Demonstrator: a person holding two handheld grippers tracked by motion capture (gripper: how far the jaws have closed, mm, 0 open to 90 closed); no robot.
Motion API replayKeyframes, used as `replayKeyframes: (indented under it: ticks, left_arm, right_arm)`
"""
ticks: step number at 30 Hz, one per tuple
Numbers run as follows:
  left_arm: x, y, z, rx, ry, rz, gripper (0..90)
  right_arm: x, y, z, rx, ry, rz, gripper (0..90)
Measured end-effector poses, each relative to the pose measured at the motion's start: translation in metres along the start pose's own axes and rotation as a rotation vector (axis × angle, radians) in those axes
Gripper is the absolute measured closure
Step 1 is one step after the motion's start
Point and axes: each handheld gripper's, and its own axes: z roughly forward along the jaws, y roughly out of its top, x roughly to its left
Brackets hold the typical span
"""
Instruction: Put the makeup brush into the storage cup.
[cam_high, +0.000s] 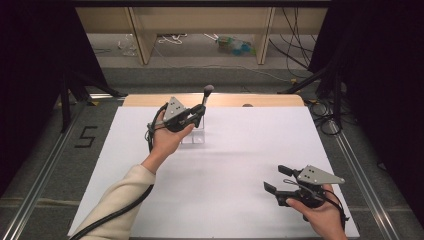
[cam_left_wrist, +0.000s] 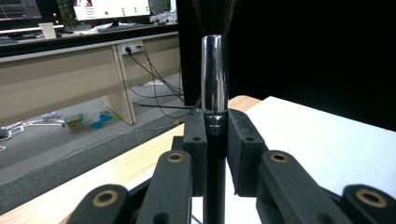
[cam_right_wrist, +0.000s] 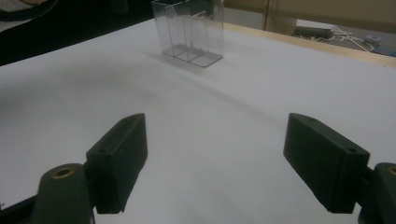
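White table (cam_high: 225, 200), clear holder (cam_right_wrist: 192, 32) on it

The makeup brush (cam_left_wrist: 214, 79) has a shiny chrome ferrule, black handle and dark bristles; the left gripper (cam_left_wrist: 215, 140) clamped on it is black, as is the right gripper (cam_right_wrist: 215, 163); the compartment box (cam_right_wrist: 191, 32) is clear; the table (cam_high: 225, 165) white with a pale wood edge; the sleeve (cam_high: 120, 205) cream
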Motion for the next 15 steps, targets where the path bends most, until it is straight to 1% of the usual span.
replayKeyframes:
  ticks: [1,3,7,8,15]
  left_arm:
    - [0.0000,0.0001,0.0003,-0.001,-0.001,0.001,78.8]
    - [0.0001,0.0002,0.0009,-0.001,-0.003,0.003,78.8]
    - [0.0003,-0.0005,0.0020,0.002,0.000,0.000,78.8]
    - [0.0004,-0.0006,0.0023,0.001,0.000,0.000,78.8]
    - [0.0018,-0.0004,0.0027,0.006,0.005,0.005,78.9]
  right_arm:
    - [-0.0001,0.0003,-0.0011,0.012,-0.009,-0.003,22.7]
    - [-0.0001,0.0003,-0.0011,0.010,-0.013,-0.004,22.7]
    - [-0.0002,0.0002,-0.0011,0.010,-0.012,-0.003,22.7]
    - [-0.0002,-0.0001,0.0001,-0.001,0.000,0.002,22.8]
    - [-0.0002,-0.0001,-0.0001,-0.001,-0.001,0.001,22.7]
